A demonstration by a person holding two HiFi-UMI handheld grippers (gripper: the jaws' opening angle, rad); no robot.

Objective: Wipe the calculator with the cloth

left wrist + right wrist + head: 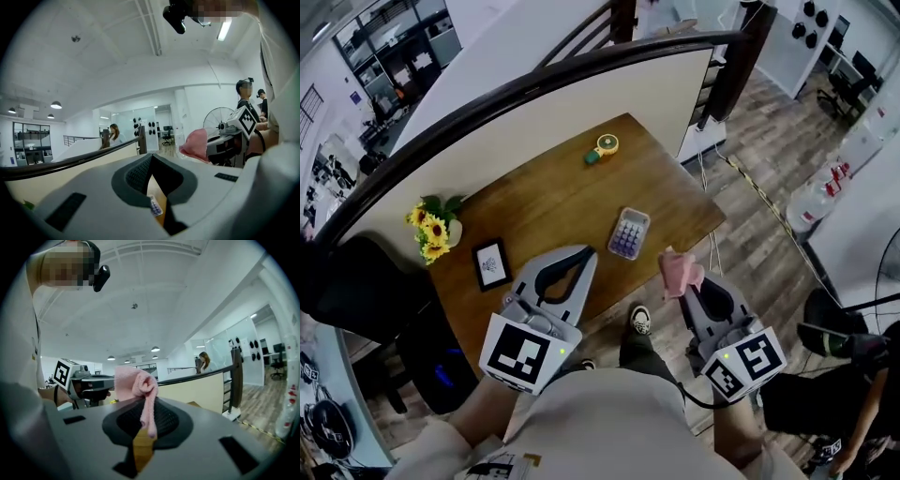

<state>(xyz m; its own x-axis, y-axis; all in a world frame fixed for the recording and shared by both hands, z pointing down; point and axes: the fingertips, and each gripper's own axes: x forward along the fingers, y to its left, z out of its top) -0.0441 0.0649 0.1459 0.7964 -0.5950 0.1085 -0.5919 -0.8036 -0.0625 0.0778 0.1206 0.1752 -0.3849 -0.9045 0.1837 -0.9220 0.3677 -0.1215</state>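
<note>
The calculator (629,233) lies flat on the wooden table (553,202), its long axis running near to far with a slight tilt. It sits just left of and beyond the right gripper (682,285), whose jaws pinch the pink cloth (682,272), so that side looks nearer. The left gripper (584,255), jaws together on nothing, hangs near-left of the calculator

A small rectangular lilac calculator (629,233) with purple keys is lying flat near the front edge of the wooden table (553,202). A bunched pink cloth (681,273) is hanging pinched in the right gripper (690,291), apart from the calculator.
</note>
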